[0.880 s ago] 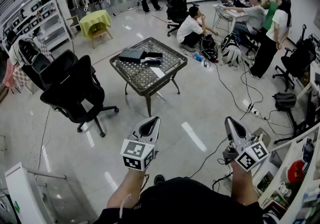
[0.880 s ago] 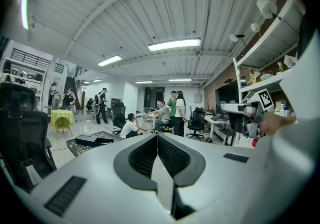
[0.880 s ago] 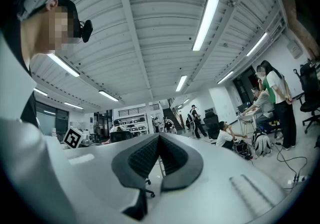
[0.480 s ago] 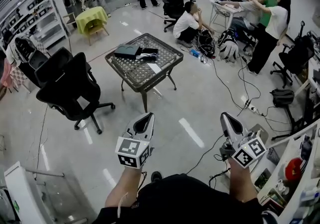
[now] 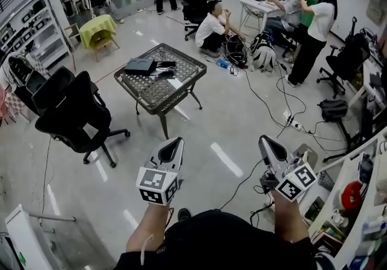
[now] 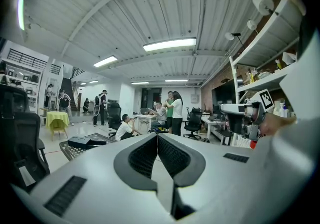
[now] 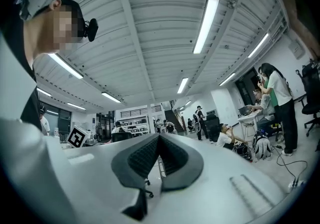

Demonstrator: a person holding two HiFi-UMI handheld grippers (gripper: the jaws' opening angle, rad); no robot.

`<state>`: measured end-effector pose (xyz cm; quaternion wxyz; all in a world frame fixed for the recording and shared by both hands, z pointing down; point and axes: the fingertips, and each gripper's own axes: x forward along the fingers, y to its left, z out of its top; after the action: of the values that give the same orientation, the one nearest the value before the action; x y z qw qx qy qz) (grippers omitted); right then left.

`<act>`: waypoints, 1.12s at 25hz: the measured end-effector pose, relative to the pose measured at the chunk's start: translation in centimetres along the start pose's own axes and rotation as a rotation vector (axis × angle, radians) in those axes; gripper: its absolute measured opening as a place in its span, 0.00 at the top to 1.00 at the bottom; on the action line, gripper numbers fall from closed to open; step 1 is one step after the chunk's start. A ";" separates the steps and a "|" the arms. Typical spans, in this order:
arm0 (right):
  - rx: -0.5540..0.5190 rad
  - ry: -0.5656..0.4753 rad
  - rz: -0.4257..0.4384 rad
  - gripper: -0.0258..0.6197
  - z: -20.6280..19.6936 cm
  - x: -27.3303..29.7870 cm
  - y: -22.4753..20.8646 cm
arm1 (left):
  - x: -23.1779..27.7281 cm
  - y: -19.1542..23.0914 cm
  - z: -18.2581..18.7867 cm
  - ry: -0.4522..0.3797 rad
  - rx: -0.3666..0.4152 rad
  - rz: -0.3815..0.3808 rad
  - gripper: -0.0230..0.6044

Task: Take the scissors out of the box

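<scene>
The table (image 5: 181, 84) stands out on the shiny floor, well apart from the person holding the grippers. On its mesh top, toward the far left corner, sits the black box (image 5: 140, 67), with a dark flat thing (image 5: 165, 69) touching its right side and a white sheet (image 5: 176, 83) nearer the front edge. The scissors are too small to make out from here; whether they are in the box cannot be told.

The left gripper (image 5: 175, 141) and the right gripper (image 5: 265, 139) are held side by side on the near side of the table, both pointing toward it and well short of it. Each has its jaws pressed together with nothing between them.

A black chair (image 5: 72, 118) stands just left of the table. A seated person (image 5: 211, 28) is on the floor beyond the table's right corner.
</scene>
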<state>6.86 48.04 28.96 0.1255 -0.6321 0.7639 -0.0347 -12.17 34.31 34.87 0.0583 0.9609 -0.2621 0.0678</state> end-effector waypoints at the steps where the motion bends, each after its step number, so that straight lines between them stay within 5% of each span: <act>1: -0.001 -0.003 -0.005 0.95 0.2 -0.6 -0.3 | 0.3 -0.7 0.1 -0.002 0.000 -0.008 0.95; 17: 0.116 0.064 -0.001 0.95 -3.0 -6.1 -4.3 | 3.5 -7.2 -2.8 0.059 -0.022 -0.045 0.95; 28: 0.111 0.139 0.067 0.94 -5.4 2.1 -6.6 | 7.6 -1.0 -4.1 0.071 -0.056 0.015 0.95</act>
<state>11.58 44.14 35.28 0.1083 -0.5944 0.7883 -0.1167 -5.55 32.02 40.09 0.0938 0.9539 -0.2688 0.0949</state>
